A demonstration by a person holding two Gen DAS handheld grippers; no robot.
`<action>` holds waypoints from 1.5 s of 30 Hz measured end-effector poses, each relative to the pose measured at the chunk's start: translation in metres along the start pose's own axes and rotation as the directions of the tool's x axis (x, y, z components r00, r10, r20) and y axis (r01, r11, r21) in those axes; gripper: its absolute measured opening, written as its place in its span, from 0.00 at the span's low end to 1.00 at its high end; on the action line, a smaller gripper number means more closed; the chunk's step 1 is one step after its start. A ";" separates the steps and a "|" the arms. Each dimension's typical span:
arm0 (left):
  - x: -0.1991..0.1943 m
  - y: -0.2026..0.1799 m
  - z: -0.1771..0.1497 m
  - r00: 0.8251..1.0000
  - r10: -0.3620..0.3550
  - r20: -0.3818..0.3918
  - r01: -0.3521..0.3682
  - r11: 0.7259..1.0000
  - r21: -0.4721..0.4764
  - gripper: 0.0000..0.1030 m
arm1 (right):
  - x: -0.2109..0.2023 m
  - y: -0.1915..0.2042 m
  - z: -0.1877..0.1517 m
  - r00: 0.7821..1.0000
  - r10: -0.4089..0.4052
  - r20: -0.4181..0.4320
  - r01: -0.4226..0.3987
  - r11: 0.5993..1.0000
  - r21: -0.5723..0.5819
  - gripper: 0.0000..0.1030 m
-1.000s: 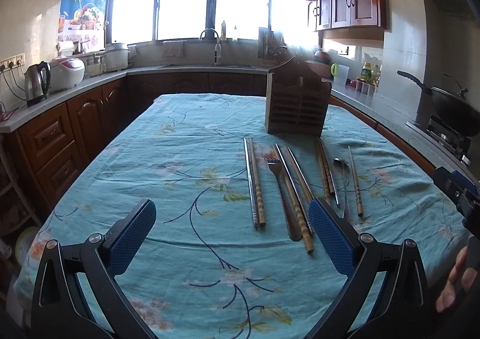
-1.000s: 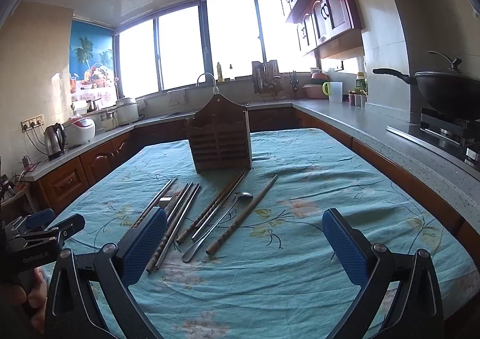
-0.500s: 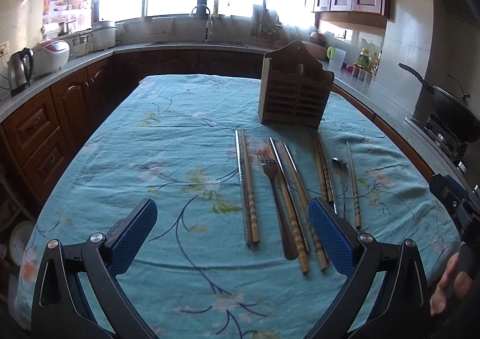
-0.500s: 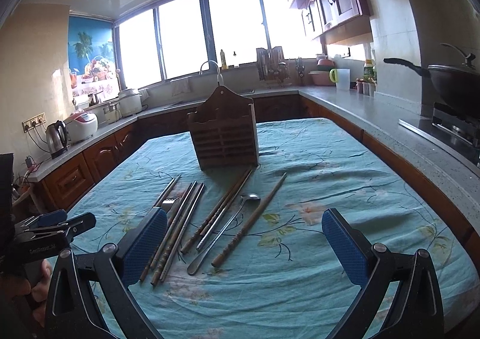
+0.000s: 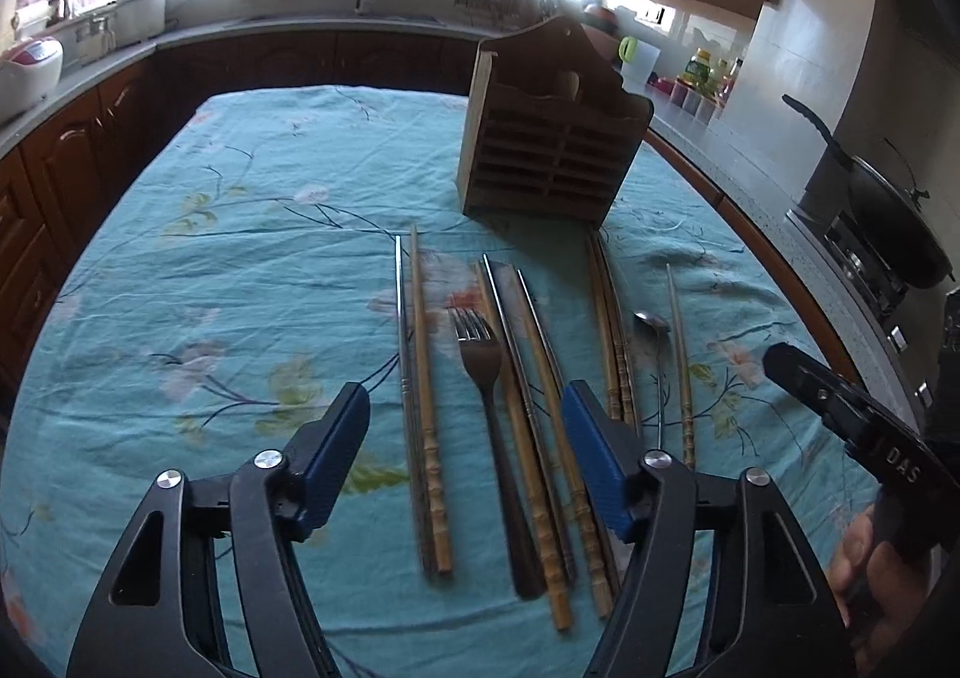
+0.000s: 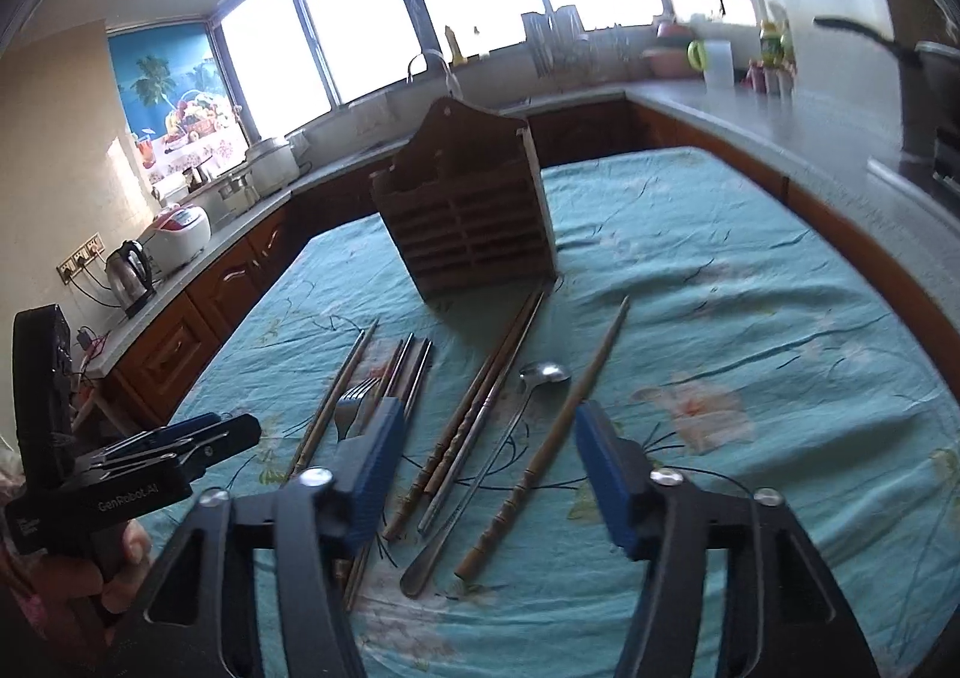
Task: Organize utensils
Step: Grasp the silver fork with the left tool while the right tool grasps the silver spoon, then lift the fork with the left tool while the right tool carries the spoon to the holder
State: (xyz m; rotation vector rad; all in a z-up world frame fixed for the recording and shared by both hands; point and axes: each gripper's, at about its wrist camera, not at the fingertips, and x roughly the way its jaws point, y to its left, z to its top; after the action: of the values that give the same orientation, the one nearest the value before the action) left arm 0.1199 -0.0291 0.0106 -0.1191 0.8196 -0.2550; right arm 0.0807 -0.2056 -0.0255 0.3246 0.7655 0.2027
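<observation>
Both grippers have dropped lower and closer over the row of utensils than a second ago, and their fingers have drawn nearer together, though a clear gap remains and neither grasps anything. Left gripper [image 5: 465, 462] hangs above the near ends of the fork [image 5: 487, 378] and the bamboo chopsticks [image 5: 427, 378] lying just beside a thin metal chopstick [image 5: 401, 330]. Right gripper [image 6: 486, 474] hangs above the spoon [image 6: 480, 474], with a lone bamboo chopstick [image 6: 549, 450] between its fingers in the view. All the utensils lie flat on the teal floral tablecloth [image 5: 240, 258], side by side, their long axes running from the near edge toward the wooden utensil holder [image 5: 552, 138]. That holder stands upright further back on the table, slatted face toward the cameras, with the far tips of one chopstick pair [image 5: 612, 330] reaching its base. Fork tines point toward the holder, handle toward the left camera; the spoon's bowl likewise points toward the holder, its handle toward the right camera. A wok [image 5: 888, 222] sits on the stove at the right, and an electric kettle [image 6: 129, 276] on the counter at the left.
</observation>
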 end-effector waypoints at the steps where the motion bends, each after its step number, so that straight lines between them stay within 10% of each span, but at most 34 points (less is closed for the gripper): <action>1: 0.005 0.000 0.002 1.000 -0.006 -0.015 0.006 1.000 0.002 0.59 | 0.008 -0.001 0.002 1.000 0.004 -0.023 -0.004 1.000 0.007 0.47; 19: 0.083 -0.005 0.021 0.968 -0.070 -0.242 0.077 0.997 0.022 0.25 | 0.098 -0.021 0.011 0.949 0.029 -0.313 0.006 0.994 0.110 0.29; 27: 0.088 -0.001 0.027 0.967 -0.101 -0.233 0.110 0.994 0.023 0.19 | 0.108 -0.035 0.017 0.950 0.058 -0.308 -0.009 0.987 0.161 0.06; 45: 0.000 -0.001 0.056 0.983 -0.182 -0.001 0.182 0.983 0.016 0.17 | 0.035 -0.022 0.053 0.987 0.130 -0.096 -0.116 0.983 0.145 0.02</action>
State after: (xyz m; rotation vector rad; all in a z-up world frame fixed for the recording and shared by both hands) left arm 0.1609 -0.0298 0.0491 -0.1794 0.8066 -0.4336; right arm 0.1435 -0.2270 -0.0201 0.4976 0.8661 0.2853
